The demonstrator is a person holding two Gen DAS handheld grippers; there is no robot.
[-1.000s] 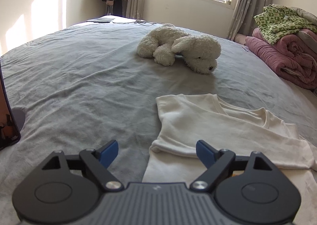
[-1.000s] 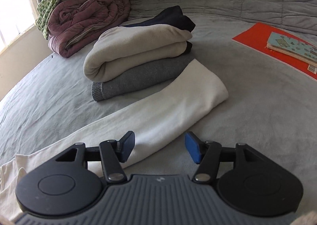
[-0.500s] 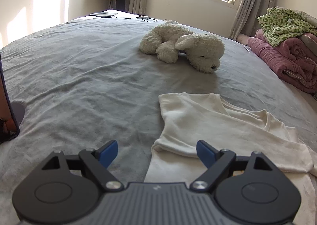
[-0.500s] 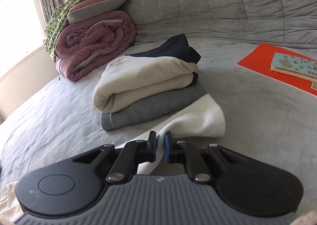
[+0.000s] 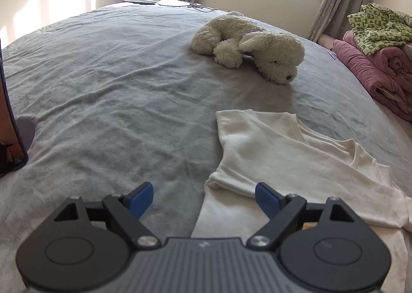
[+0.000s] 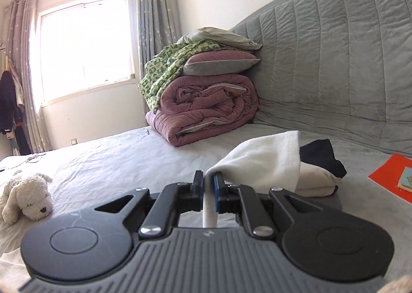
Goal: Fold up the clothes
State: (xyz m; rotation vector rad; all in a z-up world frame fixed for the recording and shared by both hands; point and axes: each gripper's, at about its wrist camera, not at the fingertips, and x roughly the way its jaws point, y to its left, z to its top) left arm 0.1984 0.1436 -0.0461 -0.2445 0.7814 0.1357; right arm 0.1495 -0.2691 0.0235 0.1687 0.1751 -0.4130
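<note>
Shirt (image 6: 267,161) hem pinched in right gripper (image 6: 207,191), hiding folded pile (image 6: 316,177) behind; left gripper (image 5: 204,196) wide, empty.

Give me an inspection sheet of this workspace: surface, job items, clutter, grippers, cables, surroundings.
Surface: grey bedspread, wrinkled.
Job's things: white shirt lying flat at its collar end, its other end lifted off the bed; folded stack behind it.
Clutter: plush dog; red book with smaller books on top; rolled quilt under pillows and a green blanket.
Grippers: left gripper open above the shirt's edge, holding nothing; right gripper shut on the shirt.
Cables: thin cable at the bed's far edge.
Surroundings: window, curtains, quilted headboard, hanging clothes.
</note>
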